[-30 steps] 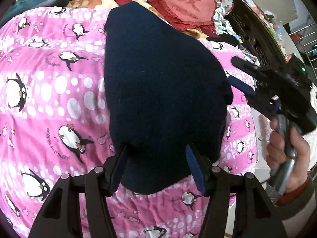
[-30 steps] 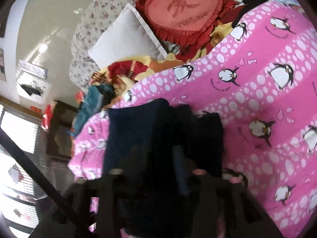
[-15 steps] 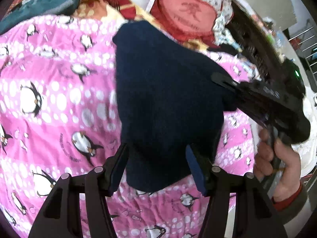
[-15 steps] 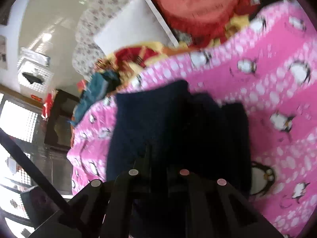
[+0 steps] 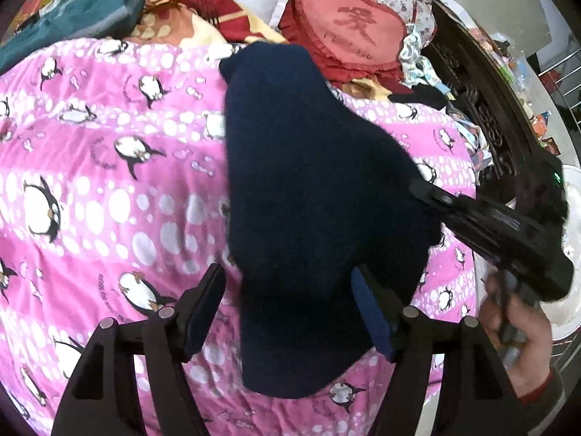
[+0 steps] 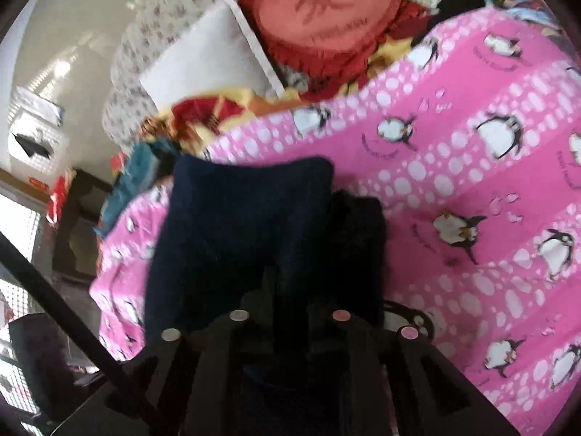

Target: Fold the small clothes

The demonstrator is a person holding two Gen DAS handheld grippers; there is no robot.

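A dark navy knit garment [image 5: 312,189] lies lengthwise on the pink penguin-print blanket [image 5: 109,181]. My left gripper [image 5: 290,301] is open, its blue-padded fingers either side of the garment's near end, not closed on it. My right gripper [image 5: 428,196] reaches in from the right and is shut on the garment's right edge. In the right wrist view the garment [image 6: 247,225] fills the middle, and the right gripper [image 6: 287,290] is pinched on its dark fabric.
A red heart-shaped cushion [image 5: 348,32], a white pillow [image 6: 207,69] and a pile of teal and yellow clothes [image 5: 72,18] lie at the far end of the bed. A dark carved headboard [image 5: 483,109] runs along the right side.
My right gripper moved in from the right and closed on the garment's right edge. The garment has shifted slightly. My left gripper stayed open around the near end.
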